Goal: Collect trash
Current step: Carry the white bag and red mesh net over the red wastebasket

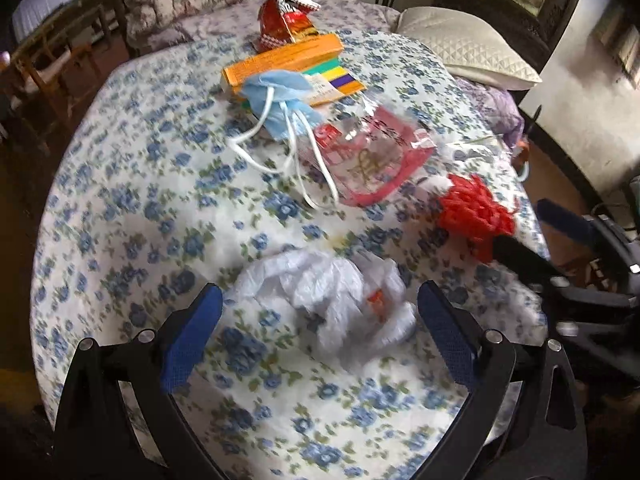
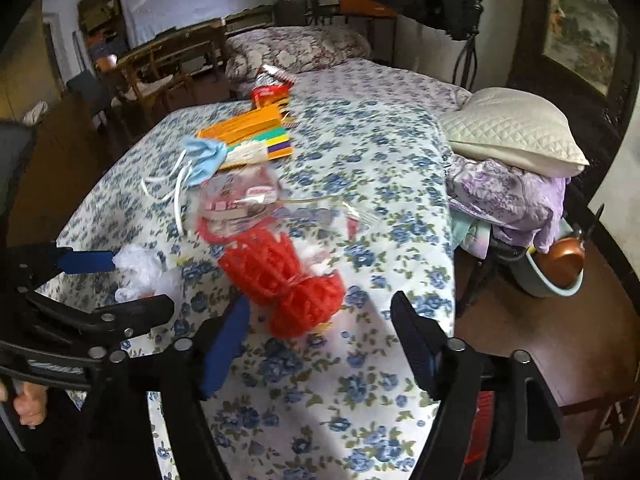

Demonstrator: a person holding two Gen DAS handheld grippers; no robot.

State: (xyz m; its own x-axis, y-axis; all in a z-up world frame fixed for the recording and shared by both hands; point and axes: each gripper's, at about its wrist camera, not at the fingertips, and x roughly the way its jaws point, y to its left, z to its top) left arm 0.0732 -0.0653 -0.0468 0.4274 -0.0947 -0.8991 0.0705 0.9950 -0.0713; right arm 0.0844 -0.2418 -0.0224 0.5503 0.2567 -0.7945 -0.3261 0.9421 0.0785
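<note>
On the table's flowered cloth (image 1: 120, 208) lies a crumpled white plastic bag (image 1: 332, 300), right between the wide-apart fingers of my left gripper (image 1: 320, 292), which is open and not pressing on it. A red mesh net (image 2: 288, 276) lies just ahead of and between the fingers of my right gripper (image 2: 320, 304), also open, pads clear of it. In the left wrist view the red net (image 1: 472, 212) shows beside the right gripper (image 1: 536, 232). Farther back are a blue face mask (image 1: 280, 96), a clear pack with red print (image 1: 368, 152), an orange box (image 1: 280, 60) and a red snack packet (image 1: 286, 16).
A quilted cream pillow (image 2: 512, 128) sits on purple fabric (image 2: 508, 196) at the table's right edge. Below it stands a pale bowl holding a copper pot (image 2: 560, 268). Wooden chairs (image 2: 152, 76) stand at the far left. A hand (image 2: 28, 404) holds the left gripper's handle.
</note>
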